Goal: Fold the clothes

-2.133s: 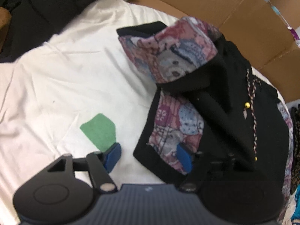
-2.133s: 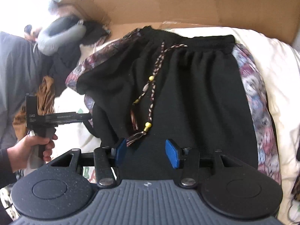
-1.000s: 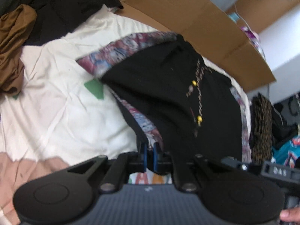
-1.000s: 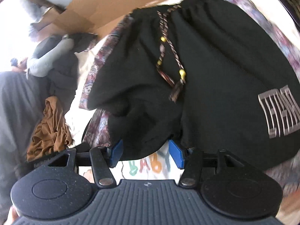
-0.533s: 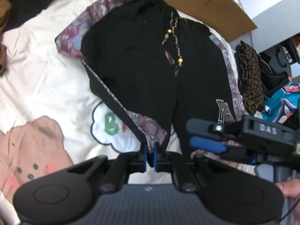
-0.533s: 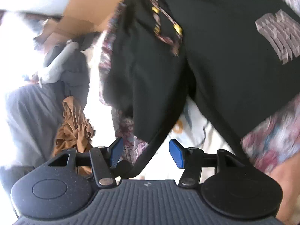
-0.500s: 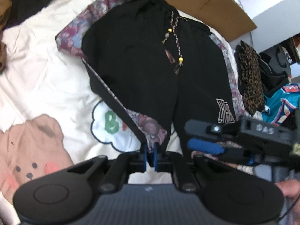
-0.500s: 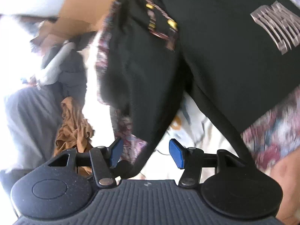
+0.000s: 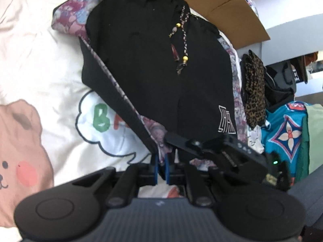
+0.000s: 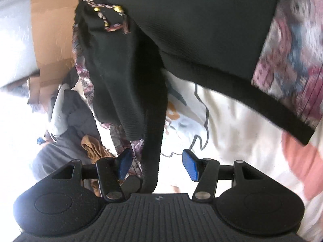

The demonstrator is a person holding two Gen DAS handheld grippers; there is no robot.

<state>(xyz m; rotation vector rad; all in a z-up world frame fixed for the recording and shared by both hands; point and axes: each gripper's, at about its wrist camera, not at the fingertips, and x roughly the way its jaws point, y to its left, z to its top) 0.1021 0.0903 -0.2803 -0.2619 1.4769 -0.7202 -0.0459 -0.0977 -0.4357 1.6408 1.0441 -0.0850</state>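
shorts (image 9: 153, 64), black with floral side panels, lie spread on a cream bedsheet (image 9: 40, 46) printed with a bear and coloured letters, waistband at the far end and hems toward the near end. the left gripper (image 9: 160, 168) has its blue pads pressed together, pinching the near corner of the left leg's hem, which rises off the sheet as a taut edge from the pads. the right gripper (image 10: 157, 164) stands spread, and a black strip of that same hem hangs between its pads, closer to the left pad and not pressed by either; in the left view its dark body sits just right of the pinched corner, over the floral edge. a beaded drawstring (image 9: 182, 40) rests on the black front. cardboard (image 9: 226, 6) stands at the far side, a leopard-print cloth (image 9: 254, 88) and a teal garment (image 9: 284, 129) lie to the right, and a brown cloth (image 10: 92, 145) lies left.
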